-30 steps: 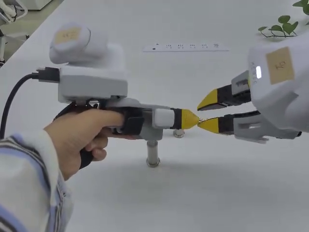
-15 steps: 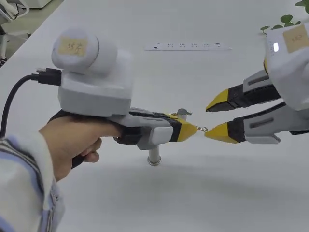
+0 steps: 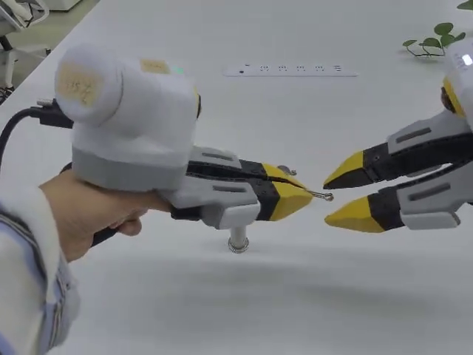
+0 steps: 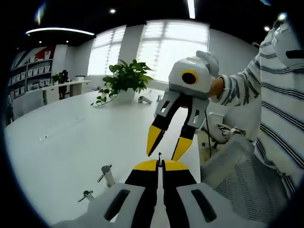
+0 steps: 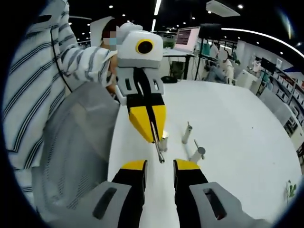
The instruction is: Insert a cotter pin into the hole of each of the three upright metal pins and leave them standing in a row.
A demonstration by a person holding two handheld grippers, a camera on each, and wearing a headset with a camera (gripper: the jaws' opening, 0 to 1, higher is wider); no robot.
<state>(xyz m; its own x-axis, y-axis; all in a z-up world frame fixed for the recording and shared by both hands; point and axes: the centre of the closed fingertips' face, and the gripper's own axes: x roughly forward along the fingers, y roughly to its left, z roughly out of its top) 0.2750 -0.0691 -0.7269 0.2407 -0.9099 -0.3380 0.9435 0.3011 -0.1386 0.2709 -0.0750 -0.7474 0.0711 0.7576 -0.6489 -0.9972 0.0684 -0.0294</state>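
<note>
- My left tongs [image 3: 309, 197] are pressed together on the cotter [image 3: 321, 195], pinching it between the yellow tips. Its free end pokes out past them toward my other tongs.
- My right tongs [image 3: 326, 202] are spread. In the head view one yellow tip sits above the cotter's end and one below it.
- In the right gripper view that end lies right at the mouth of my spread jaws. I cannot tell whether it touches either one.
- Both tongs are up off the table [image 3: 222, 310], tip to tip and nearly level.
- My hand [image 3: 89, 222] wraps the left grip, and a black cable [image 3: 16, 133] runs from its back.
- The near pin [image 3: 238, 241] stands upright on the table, under the left tongs in the head view. It is below the cotter and apart from it.
- The second pin [image 4: 109, 175] and third pin [image 4: 88, 194] stand upright beyond it, near each other. Each seems to have a thin wire [image 4: 102, 175] through its top, though it is too small to be sure.
- In the right gripper view the three pins stand in a line running off to the right of the left tongs' tips.
- A power strip [image 3: 290, 71] lies far across the table, with a plant [image 3: 436, 41] at the far right.
</note>
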